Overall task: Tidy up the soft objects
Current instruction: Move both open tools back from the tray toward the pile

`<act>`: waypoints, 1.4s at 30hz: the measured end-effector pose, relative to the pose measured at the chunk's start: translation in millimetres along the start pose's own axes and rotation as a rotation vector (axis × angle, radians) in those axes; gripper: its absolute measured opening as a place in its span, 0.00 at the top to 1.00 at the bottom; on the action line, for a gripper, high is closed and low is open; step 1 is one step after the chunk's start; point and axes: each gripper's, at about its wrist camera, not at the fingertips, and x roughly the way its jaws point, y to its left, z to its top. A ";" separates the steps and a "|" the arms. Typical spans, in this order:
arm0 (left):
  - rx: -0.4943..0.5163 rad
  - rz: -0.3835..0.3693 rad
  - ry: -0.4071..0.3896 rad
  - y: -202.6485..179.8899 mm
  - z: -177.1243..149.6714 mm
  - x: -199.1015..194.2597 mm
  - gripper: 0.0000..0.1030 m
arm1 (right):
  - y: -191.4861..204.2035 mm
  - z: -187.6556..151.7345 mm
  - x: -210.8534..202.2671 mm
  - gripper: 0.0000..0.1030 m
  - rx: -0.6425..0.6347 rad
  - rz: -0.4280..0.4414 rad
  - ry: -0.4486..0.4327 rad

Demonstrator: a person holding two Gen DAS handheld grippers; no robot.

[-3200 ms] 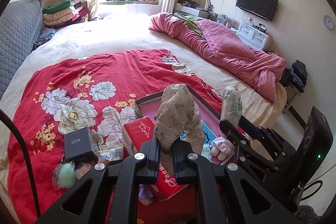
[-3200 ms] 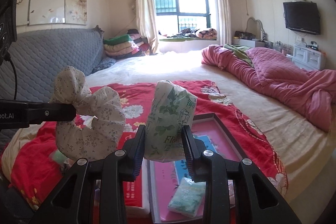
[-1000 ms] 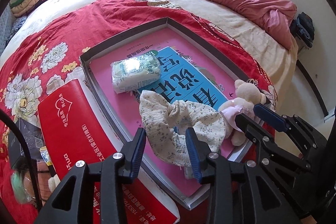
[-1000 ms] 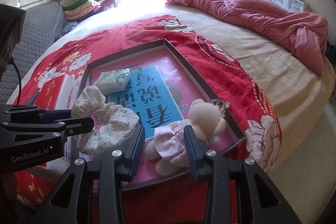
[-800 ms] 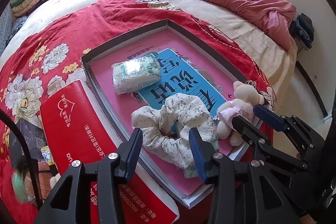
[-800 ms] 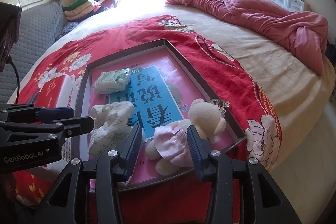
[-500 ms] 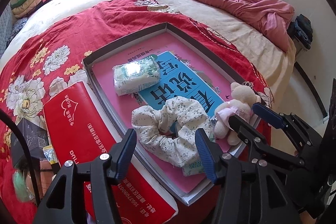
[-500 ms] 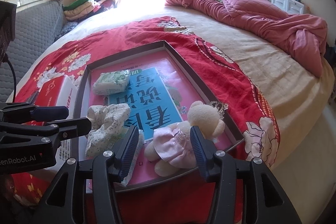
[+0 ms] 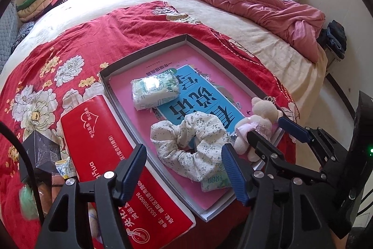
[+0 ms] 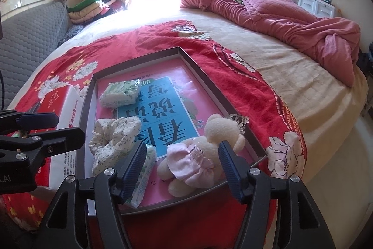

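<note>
I find the tray (image 9: 144,51) at frame centre on the red bedspread (image 9: 70,43), now carrying a tissue pack (image 9: 155,90), floral scrunchie (image 9: 188,144) and plush bear (image 10: 205,153). My left gripper (image 9: 184,169) and right gripper (image 10: 181,162) have just been opening; both stand apart, gripping nothing. I judge more small items remain at lower left (image 9: 42,169), unsorted.

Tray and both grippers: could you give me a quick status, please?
Left gripper and right gripper open, jaws just widened. Scrunchie and plush bear released in tray. Nothing obstructing.
</note>
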 end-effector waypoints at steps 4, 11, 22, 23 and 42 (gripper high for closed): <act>0.004 0.014 -0.011 0.5 -1.6 -4.0 0.32 | 0.4 0.3 -1.4 0.33 0.000 -0.012 -0.006; -0.003 0.027 -0.024 2.4 -4.3 -12.0 0.25 | 2.7 0.8 -6.2 0.30 -0.006 -0.030 -0.026; -0.021 0.042 -0.039 7.9 -10.2 -23.1 0.23 | 5.9 2.3 -14.3 0.29 -0.010 -0.063 -0.047; -0.022 0.043 -0.040 8.0 -10.7 -24.0 0.23 | 5.6 2.4 -14.7 0.29 -0.008 -0.063 -0.047; -0.064 0.047 -0.070 20.6 -26.0 -47.4 0.23 | 23.6 12.4 -46.5 0.29 -0.045 -0.087 -0.130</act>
